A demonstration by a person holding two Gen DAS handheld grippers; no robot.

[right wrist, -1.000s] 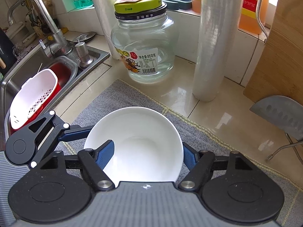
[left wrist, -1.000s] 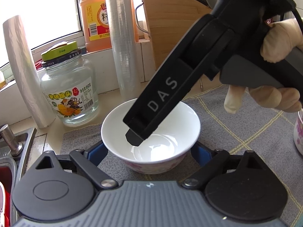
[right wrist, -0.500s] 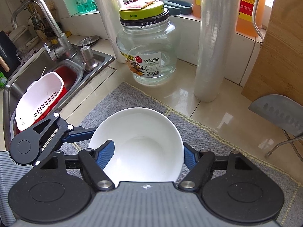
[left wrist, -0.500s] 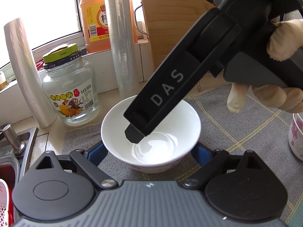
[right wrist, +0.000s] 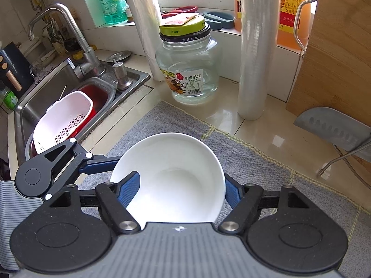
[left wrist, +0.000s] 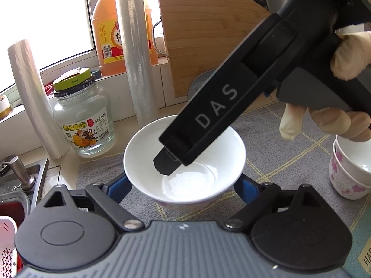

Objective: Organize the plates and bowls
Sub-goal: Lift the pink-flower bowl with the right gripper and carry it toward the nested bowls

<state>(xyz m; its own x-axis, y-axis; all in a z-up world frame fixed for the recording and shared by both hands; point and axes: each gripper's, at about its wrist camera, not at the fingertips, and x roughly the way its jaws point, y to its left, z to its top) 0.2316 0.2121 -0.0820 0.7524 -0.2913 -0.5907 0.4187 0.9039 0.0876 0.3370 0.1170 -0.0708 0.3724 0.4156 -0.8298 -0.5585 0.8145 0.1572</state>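
A white bowl (left wrist: 185, 162) (right wrist: 171, 169) with a floral outside hangs between both grippers, just above the grey mat (left wrist: 278, 143). The left gripper (left wrist: 183, 185) has its blue pads against the bowl's two outer sides, below the rim. The right gripper (right wrist: 179, 190) comes down steeply from the right and is shut on the same bowl. Its left pad (right wrist: 128, 190) lies over the rim and its right pad sits outside the wall. In the left wrist view, one black finger of the right gripper (left wrist: 167, 164) reaches into the bowl, with a gloved hand (left wrist: 347, 55) on the handle.
Stacked floral cups (left wrist: 350, 169) stand on the mat at the right. Behind the bowl are a glass jar (right wrist: 187, 69), two cling-film rolls (right wrist: 252, 58), an orange bottle (left wrist: 109, 30), a wooden board (right wrist: 336, 46) and a cleaver (right wrist: 334, 129). A sink (right wrist: 46, 97) holding a white colander (right wrist: 62, 120) lies left.
Both grippers have risen and drawn back from the jar with the bowl between them. The gap between bowl and jar has grown, and more of the sink and floral cups shows.
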